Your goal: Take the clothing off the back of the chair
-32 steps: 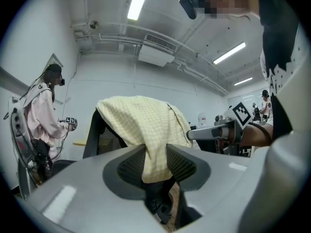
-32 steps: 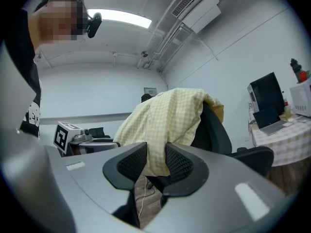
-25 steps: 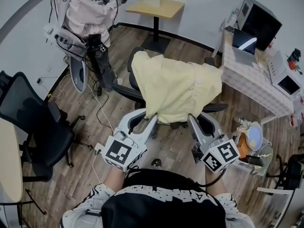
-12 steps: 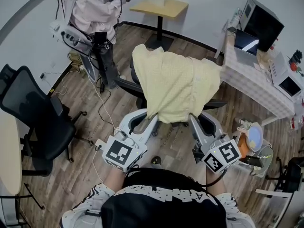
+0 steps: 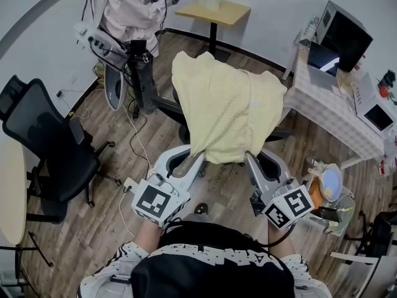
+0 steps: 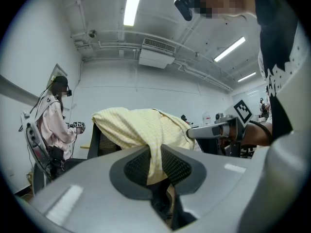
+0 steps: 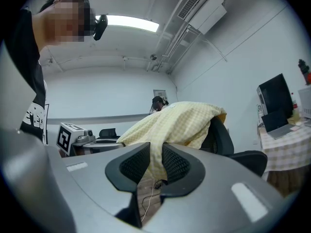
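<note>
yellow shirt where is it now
Head view centre: the yellow shirt drapes the chair back, near hem pinched by the left hand-held gripper and right hand-held gripper.

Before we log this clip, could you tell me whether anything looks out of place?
Only the yellow shirt: it hangs stretched off the chair, its hem pinched by the left gripper and right gripper.

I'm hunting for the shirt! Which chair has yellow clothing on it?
The middle chair: the yellow clothing drapes over its back. The black chair at the left has nothing on it.
</note>
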Demonstrator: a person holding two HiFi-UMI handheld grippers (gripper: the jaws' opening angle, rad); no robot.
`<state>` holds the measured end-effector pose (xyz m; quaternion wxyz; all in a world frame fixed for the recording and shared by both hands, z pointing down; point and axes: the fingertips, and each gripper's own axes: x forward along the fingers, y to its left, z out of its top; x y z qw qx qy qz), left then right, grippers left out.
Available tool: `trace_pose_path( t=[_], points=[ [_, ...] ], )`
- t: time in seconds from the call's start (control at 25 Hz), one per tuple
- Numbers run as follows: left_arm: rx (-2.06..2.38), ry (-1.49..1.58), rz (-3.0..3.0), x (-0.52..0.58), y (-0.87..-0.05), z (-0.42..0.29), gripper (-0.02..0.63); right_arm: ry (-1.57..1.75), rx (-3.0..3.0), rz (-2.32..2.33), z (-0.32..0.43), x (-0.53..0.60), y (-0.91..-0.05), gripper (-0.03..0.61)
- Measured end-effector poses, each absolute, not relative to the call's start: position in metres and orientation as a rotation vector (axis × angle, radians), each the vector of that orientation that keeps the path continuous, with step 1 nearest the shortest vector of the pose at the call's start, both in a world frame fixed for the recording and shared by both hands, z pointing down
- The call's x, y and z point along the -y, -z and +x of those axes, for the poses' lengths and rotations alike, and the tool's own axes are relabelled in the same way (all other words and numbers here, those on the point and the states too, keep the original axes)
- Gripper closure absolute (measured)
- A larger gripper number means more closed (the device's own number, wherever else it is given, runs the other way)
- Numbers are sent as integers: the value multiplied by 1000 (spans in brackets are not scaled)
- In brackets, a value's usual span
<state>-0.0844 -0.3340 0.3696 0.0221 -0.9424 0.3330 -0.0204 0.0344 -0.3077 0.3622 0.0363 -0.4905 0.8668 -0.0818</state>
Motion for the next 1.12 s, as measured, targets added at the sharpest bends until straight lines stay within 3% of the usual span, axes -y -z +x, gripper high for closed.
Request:
trace_pose_path(
  t=[1.12],
  points=[
    [-1100,77,-2870,296,-359,-84,561,234,-2700,-1440,36,277,-354,485]
  ],
)
